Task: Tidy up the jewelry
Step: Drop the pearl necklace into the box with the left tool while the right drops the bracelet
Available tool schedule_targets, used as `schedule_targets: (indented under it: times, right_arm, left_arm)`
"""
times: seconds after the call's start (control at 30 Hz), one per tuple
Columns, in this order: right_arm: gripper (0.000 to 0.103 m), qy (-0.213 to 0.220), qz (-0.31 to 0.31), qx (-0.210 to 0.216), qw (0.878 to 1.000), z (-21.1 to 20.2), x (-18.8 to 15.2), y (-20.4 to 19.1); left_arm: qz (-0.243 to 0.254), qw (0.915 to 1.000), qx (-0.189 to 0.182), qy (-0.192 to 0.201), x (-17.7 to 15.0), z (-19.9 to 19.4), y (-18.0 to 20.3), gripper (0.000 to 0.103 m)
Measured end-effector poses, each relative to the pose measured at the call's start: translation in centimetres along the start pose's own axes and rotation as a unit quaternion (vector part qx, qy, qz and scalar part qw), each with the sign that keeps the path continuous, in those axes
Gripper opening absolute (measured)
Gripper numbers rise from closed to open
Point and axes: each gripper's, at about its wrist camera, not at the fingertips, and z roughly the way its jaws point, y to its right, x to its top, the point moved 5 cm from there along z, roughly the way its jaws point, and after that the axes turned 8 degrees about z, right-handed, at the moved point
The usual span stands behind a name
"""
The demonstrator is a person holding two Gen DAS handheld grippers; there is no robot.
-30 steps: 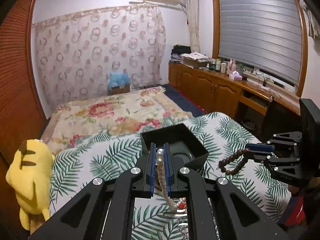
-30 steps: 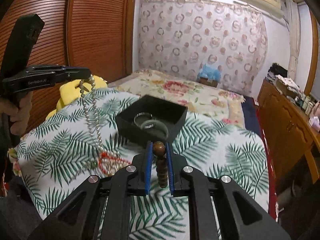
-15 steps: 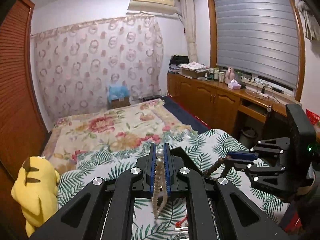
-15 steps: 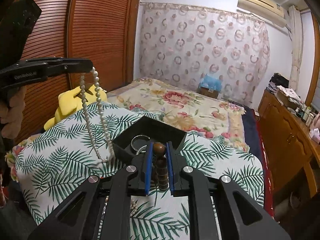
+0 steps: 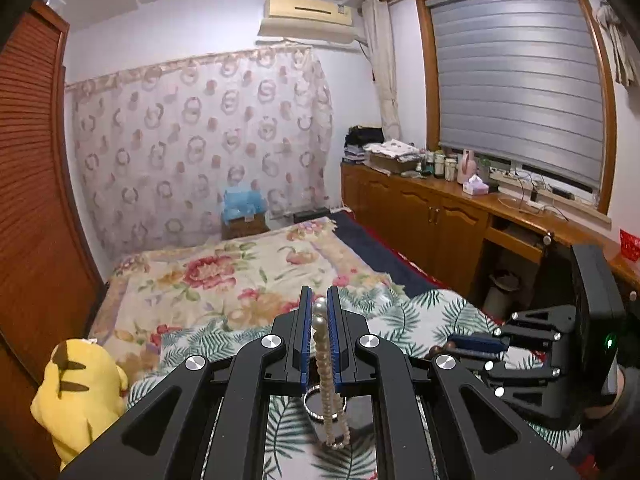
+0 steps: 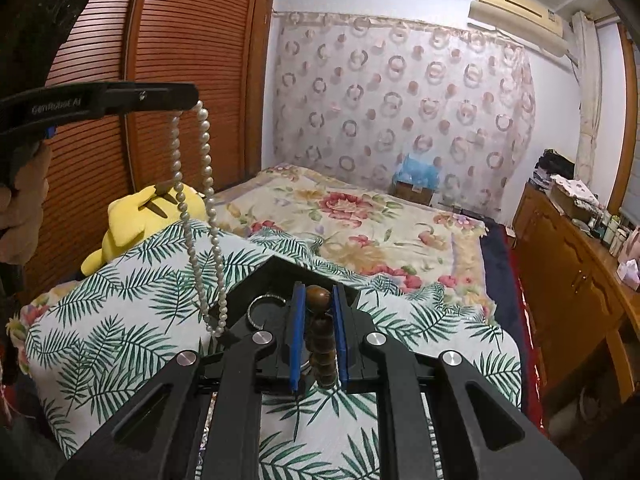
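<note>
Left hand-held gripper [image 5: 320,312] pinching glossy round pearl strand [image 6: 200,216], right hand-held gripper [image 6: 319,300] clamping turned wooden beads [image 6: 320,340]

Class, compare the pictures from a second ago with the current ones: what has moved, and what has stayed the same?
The left gripper has risen, lifting the white pearl necklace clear of the leaf-print bedspread; its loop now dangles by the black open box. The right gripper has moved closer over that box. Unchanged: both grippers stay shut on their strands, the right on the brown wooden bead bracelet.
</note>
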Motion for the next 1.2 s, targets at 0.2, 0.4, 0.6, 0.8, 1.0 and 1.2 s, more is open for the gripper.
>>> schedule_targets:
  times: [0.2, 0.4, 0.6, 0.8, 1.0, 1.2]
  right_arm:
    - [0.015, 0.003, 0.006, 0.004, 1.0, 0.5, 0.7, 0.1]
    - [0.015, 0.008, 0.013, 0.009, 1.0, 1.3, 1.3, 0.5]
    - [0.015, 0.009, 0.04, 0.039, 0.998, 3.7, 2.7, 1.9]
    - [0.015, -0.013, 0.027, 0.039, 0.999, 7.6, 2.5, 1.9]
    - [0.019, -0.045, 0.018, 0.033, 0.998, 10.5, 1.1, 1.5]
    - [0.031, -0.047, 0.025, 0.037, 0.998, 9.6, 0.0, 1.4]
  left_arm:
    - [-0.004, 1.0, 0.003, 0.007, 1.3, 0.7, -0.2, 0.007]
    - [-0.007, 0.9999, -0.001, -0.007, 0.0, 2.0, -0.1, 0.007]
    - [-0.032, 0.9982, -0.019, -0.047, -3.6, 4.5, -0.8, 0.007]
    - [-0.043, 0.996, -0.027, -0.074, -6.5, 6.1, -0.8, 0.007]
    - [-0.046, 0.9947, -0.031, -0.087, -8.1, 6.1, -0.6, 0.017]
    - [-0.048, 0.9944, -0.029, -0.09, -9.9, 4.6, -0.4, 0.04]
